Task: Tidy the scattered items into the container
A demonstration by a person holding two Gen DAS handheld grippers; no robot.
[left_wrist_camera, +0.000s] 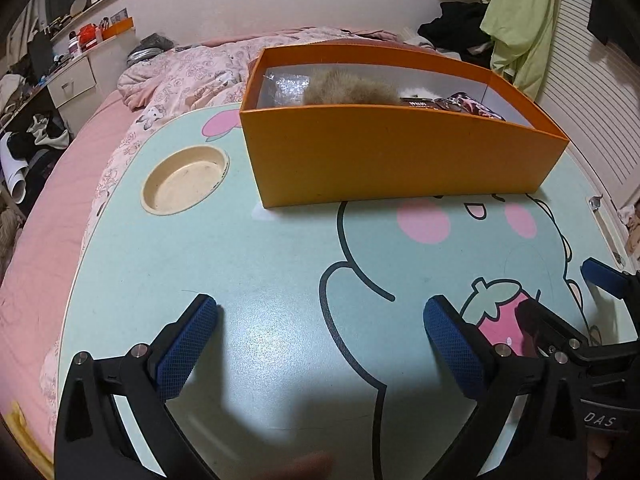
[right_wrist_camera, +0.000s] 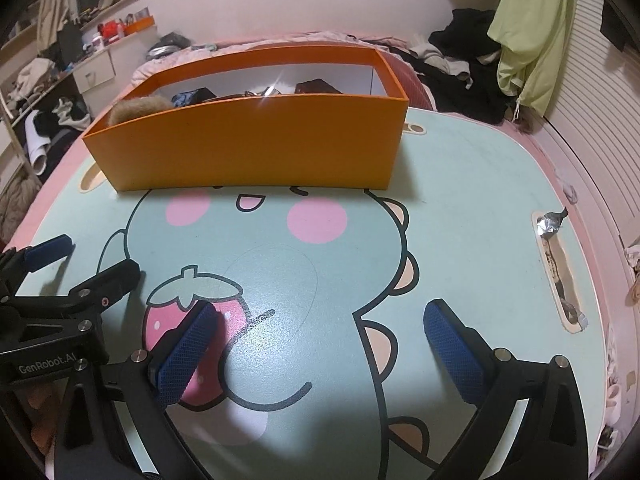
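Two hand-held grippers, left hand-held gripper (left_wrist_camera: 320,320) and right hand-held gripper (right_wrist_camera: 320,320), both spread wide and empty, before one orange box (left_wrist_camera: 396,156).

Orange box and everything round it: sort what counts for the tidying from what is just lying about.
For the job:
- orange box
- furry item inside it
- dark packets inside it

Lying about:
- foil scrap in table slot
- green garment
- pink quilt

orange box (left_wrist_camera: 400,160), white inside. table top (left_wrist_camera: 248,264) pale mint, printed with dark-outlined cartoon animal, pink cheeks, pink strawberry (right_wrist_camera: 176,320) with pale green leaf. cup recess (left_wrist_camera: 185,179) cream. gripper pads (left_wrist_camera: 188,344) blue, cross-hatched; frames black. bedding (left_wrist_camera: 184,68) pink, floral.
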